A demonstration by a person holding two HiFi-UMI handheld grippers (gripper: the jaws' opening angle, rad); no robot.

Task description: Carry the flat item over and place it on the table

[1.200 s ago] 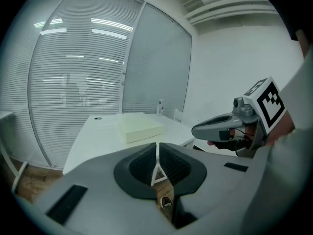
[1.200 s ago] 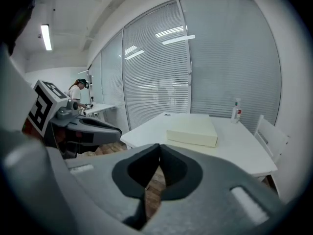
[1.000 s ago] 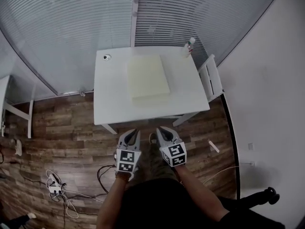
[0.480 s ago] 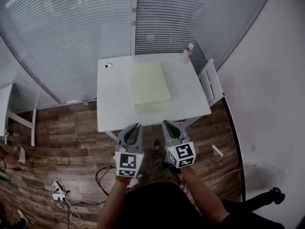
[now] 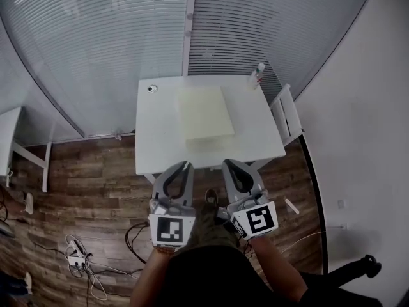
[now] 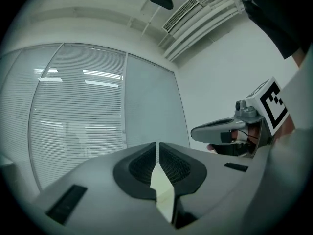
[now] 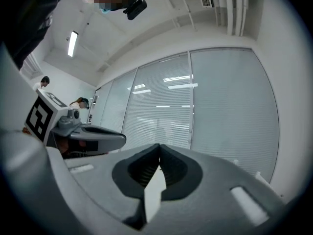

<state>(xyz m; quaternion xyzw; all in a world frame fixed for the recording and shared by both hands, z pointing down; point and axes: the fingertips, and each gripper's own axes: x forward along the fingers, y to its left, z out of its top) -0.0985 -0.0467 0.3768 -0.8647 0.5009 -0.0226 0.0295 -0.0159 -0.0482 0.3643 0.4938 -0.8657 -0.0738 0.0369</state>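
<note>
A pale cream flat pad (image 5: pixel 204 112) lies on the white table (image 5: pixel 153 130), a little right of its middle. My two grippers are held side by side close to my body, over the wood floor in front of the table's near edge and apart from the pad. The left gripper (image 5: pixel 181 165) is shut with nothing in it; in its own view (image 6: pixel 157 144) the tips meet against the blinds. The right gripper (image 5: pixel 230 164) is shut and empty too, its tips together (image 7: pixel 159 145). Each gripper view shows the other gripper beside it.
A clear bottle (image 5: pixel 257 75) stands at the table's far right corner and a small round thing (image 5: pixel 152 89) at its far left. A white chair (image 5: pixel 287 115) is at the table's right. Glass walls with blinds are behind. Cables and a power strip (image 5: pixel 77 254) lie on the floor.
Both grippers have drawn nearer to the camera and sit lower in the head view, still shut. The pad has stayed on the table.
</note>
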